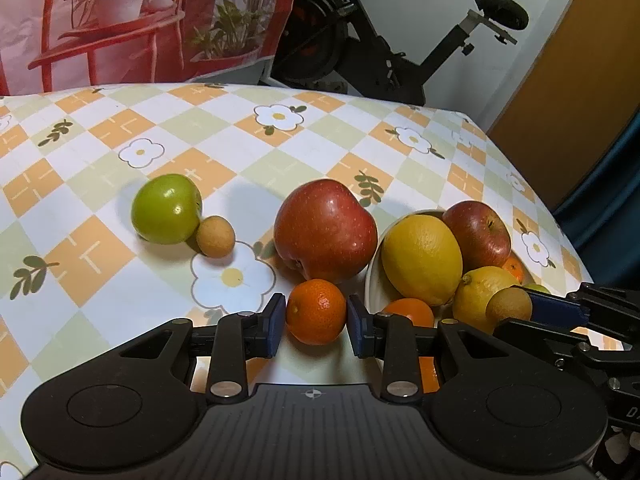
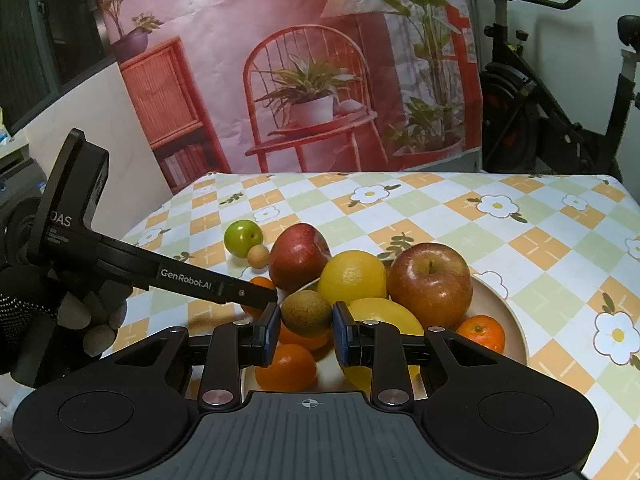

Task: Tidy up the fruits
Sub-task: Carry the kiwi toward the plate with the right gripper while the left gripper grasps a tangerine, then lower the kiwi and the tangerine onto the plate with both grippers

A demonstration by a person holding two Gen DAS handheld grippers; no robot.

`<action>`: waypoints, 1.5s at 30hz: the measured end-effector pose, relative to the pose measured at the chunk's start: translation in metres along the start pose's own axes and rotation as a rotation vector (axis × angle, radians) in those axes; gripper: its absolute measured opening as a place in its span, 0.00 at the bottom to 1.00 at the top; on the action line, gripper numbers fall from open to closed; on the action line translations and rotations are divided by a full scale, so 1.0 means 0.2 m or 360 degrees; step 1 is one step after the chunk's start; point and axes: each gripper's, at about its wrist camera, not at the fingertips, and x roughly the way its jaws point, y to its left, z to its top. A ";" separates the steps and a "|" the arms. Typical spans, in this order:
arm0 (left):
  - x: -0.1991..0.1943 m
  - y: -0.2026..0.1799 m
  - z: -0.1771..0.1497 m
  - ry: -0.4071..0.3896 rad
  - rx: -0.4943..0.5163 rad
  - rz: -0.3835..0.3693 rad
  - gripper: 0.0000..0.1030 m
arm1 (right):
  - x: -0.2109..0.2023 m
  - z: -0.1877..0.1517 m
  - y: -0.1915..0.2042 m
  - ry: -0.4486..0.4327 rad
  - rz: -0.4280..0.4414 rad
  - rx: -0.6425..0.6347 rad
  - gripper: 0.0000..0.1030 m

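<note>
Left gripper (image 1: 316, 322), marked "GenRobot.AI", pinches a mandarin (image 1: 316, 311) on the table (image 1: 100, 200) beside the bowl (image 2: 500, 300), while the right gripper (image 2: 306, 326) clamps a small brown fruit (image 2: 306, 313) over the heaped bowl, where either release could set fruit rolling.

You get even, fairly bright indoor light from overhead: the apples (image 1: 325, 230) show small glare spots, and fruit shadows on the tablecloth (image 1: 100, 168) stay soft and short. Both views are sharp centrally, with strong fisheye bending and dark corners.
</note>
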 end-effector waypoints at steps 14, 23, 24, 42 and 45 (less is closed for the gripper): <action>-0.22 -0.11 0.00 -0.0192 0.0111 -0.0003 0.34 | -0.09 0.00 0.03 -0.0081 -0.0012 -0.0037 0.25; -0.24 -0.31 -0.07 -0.0208 0.0251 -0.0151 0.34 | -0.20 -0.02 -0.04 -0.0140 -0.0088 0.0009 0.25; -0.23 -0.33 -0.08 -0.0198 0.0258 -0.0166 0.34 | -0.21 -0.03 -0.05 -0.0146 -0.0102 0.0017 0.25; -0.10 -0.40 -0.15 -0.0111 0.0360 -0.0112 0.34 | -0.21 -0.10 -0.23 -0.0093 -0.0285 0.0110 0.25; -0.08 -0.41 -0.14 -0.0118 0.0387 -0.0093 0.34 | -0.18 -0.09 -0.24 -0.0087 -0.0319 0.0107 0.25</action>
